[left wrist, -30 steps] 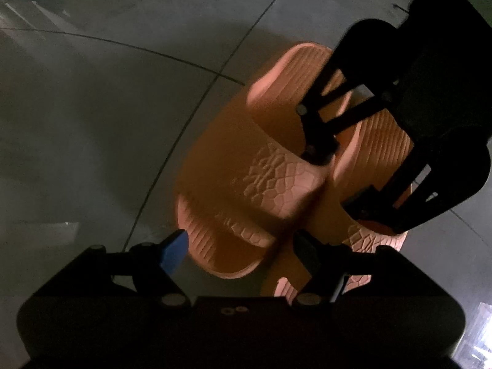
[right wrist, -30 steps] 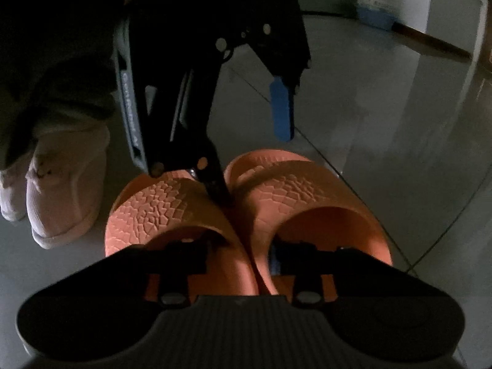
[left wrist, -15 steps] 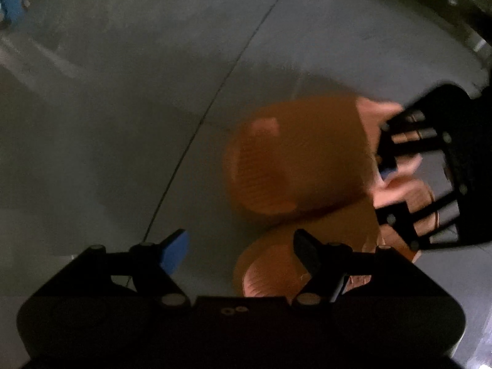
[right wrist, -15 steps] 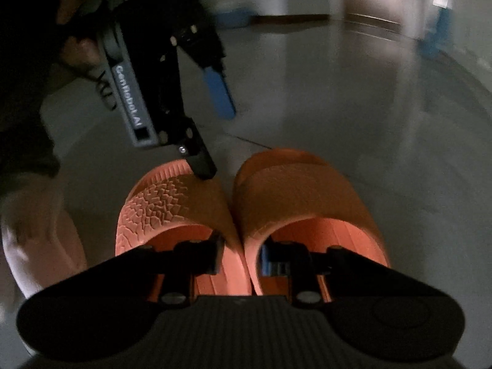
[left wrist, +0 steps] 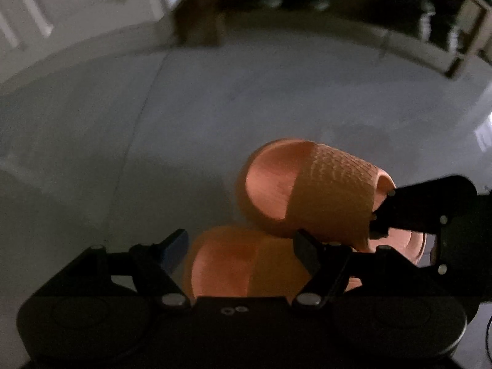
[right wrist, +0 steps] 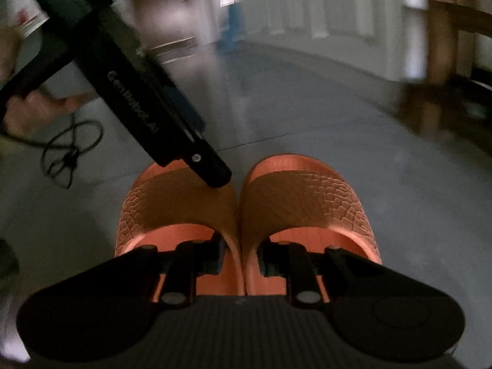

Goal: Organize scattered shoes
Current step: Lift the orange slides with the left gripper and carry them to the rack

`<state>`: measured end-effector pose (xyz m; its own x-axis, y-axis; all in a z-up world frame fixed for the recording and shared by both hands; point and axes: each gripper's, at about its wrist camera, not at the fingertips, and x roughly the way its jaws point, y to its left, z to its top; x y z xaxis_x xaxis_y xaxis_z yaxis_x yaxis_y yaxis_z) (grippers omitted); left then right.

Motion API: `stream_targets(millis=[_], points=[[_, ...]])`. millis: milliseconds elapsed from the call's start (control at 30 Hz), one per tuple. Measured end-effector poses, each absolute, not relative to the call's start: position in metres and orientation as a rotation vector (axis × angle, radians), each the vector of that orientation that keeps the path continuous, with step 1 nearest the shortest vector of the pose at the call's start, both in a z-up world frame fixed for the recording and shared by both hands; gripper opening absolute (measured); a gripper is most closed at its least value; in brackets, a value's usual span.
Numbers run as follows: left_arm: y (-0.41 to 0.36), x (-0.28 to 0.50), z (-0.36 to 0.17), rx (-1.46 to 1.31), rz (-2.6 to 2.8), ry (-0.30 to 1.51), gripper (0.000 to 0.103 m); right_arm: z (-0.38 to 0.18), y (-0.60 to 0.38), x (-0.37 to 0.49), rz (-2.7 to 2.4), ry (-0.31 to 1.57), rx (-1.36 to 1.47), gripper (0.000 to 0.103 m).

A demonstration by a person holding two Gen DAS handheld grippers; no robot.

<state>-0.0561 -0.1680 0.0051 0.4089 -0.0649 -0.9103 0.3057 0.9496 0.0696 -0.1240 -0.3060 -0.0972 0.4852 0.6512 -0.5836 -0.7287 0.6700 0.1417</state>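
Two orange slippers are carried side by side as a pair, the left slipper (right wrist: 172, 209) and the right slipper (right wrist: 307, 206). My right gripper (right wrist: 241, 256) is shut on their two touching inner walls near the heels. In the left wrist view the pair shows sideways, one slipper (left wrist: 323, 193) above the other (left wrist: 233, 270), with the right gripper (left wrist: 378, 218) at their heels. My left gripper (left wrist: 241, 249) stands open just over the nearer slipper's toe. From the right wrist, one black fingertip (right wrist: 215, 175) of the left gripper sits at the left slipper's strap.
Grey tiled floor (left wrist: 153, 153) lies below. A wooden furniture leg (left wrist: 200, 6) and a dark shelf frame (left wrist: 446, 15) stand at the far side. A looped black cord (right wrist: 70, 150) hangs by the person's hand (right wrist: 27, 113). A blurred blue object (right wrist: 233, 24) stands by the white wall.
The right gripper has closed further on the slippers' inner walls and swung round with the pair. The left gripper's finger has come out from between the slippers, and that view now faces the wall.
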Motion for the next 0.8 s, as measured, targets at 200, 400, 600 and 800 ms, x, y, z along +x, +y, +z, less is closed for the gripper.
stream_targets(millis=[200, 400, 600, 800], points=[[-0.194, -0.021, 0.000, 0.283, -0.318, 1.070, 0.075, -0.078, -0.367, -0.126, 0.463, 0.637, -0.005, 0.023], [-0.240, 0.007, 0.034, 0.299, -0.345, 0.935, 0.075, -0.047, -0.397, -0.108, 0.278, 0.573, -0.010, 0.023], [-0.230, 0.021, 0.067, 0.266, -0.303, 0.913, 0.075, 0.000, -0.417, -0.081, 0.154, 0.520, -0.011, 0.023], [-0.226, 0.039, 0.102, 0.278, -0.258, 0.951, 0.075, 0.064, -0.411, -0.057, 0.072, 0.519, -0.054, 0.023]])
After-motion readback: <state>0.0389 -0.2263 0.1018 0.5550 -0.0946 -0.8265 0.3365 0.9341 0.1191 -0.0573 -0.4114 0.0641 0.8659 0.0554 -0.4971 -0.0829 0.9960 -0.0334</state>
